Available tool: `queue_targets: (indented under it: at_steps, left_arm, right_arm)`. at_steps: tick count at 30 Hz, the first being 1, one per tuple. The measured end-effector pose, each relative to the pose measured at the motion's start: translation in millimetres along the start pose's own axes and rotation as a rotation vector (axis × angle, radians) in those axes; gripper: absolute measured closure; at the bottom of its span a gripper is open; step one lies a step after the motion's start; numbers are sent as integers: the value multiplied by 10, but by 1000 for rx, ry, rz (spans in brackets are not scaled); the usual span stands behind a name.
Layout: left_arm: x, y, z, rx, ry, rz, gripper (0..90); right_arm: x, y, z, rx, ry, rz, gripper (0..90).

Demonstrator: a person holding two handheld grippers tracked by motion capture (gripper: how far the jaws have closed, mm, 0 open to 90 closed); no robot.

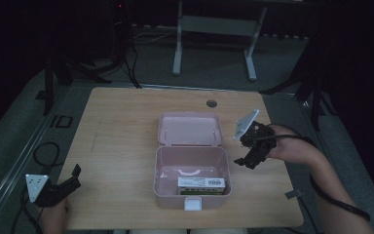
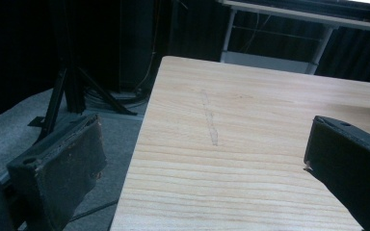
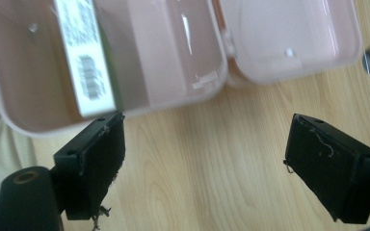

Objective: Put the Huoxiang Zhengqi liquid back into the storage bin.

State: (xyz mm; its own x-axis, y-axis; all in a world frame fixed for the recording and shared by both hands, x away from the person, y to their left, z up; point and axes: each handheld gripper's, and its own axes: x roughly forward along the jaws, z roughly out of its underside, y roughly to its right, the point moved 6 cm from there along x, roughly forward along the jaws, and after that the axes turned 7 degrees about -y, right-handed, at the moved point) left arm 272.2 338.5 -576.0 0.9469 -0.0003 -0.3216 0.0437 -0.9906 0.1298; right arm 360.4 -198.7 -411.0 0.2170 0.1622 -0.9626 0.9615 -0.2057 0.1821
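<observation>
While the high view takes in the whole counter [image 1: 126, 126], the right gripper view adds a barcode on the carton [image 3: 84, 57]. That carton lies flat in the near part of the open pink box [image 1: 192, 195], long axis running left to right across the counter. The lid [image 1: 190, 129] lies back, flat. Right gripper [image 1: 249, 151] hovers just right of the box, jaws released. Left gripper [image 1: 63, 187] waits at the near-left counter edge, jaws spread, nothing between them.

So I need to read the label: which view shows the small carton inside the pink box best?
The right gripper view: the carton is close there, barcode visible, though slightly blurred. The high view shows it small at the near wall of the open pink box. The left gripper view looks over bare table.
</observation>
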Motion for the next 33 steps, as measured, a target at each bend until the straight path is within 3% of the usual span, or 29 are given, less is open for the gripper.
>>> queue_targets:
  at_steps: [5, 13, 18, 23, 27, 30, 33]
  left_arm:
    - [0, 0, 0, 1, -1, -1, 7]
    - [-1, 0, 0, 1, 1, -1, 7]
    - [0, -2, 0, 0, 0, 0, 7]
    - [-1, -3, 0, -3, -1, 1, 7]
    - [-1, -3, 0, -2, 0, 0, 7]
    - [-1, -1, 0, -1, 0, -1, 7]
    - [0, -2, 0, 0, 0, -1, 7]
  right_arm:
    - [193, 71, 222, 43, -26, 14, 137]
    - [590, 137, 433, 108, -19, 33, 137]
    - [818, 237, 534, 183, 51, 116, 136]
    - [1009, 251, 625, 253, 128, 133, 136]
    - [1149, 264, 733, 304, 181, 187, 134]
    - [1225, 287, 838, 378, 254, 204, 134]
    - [1294, 293, 935, 427, 279, 235, 133]
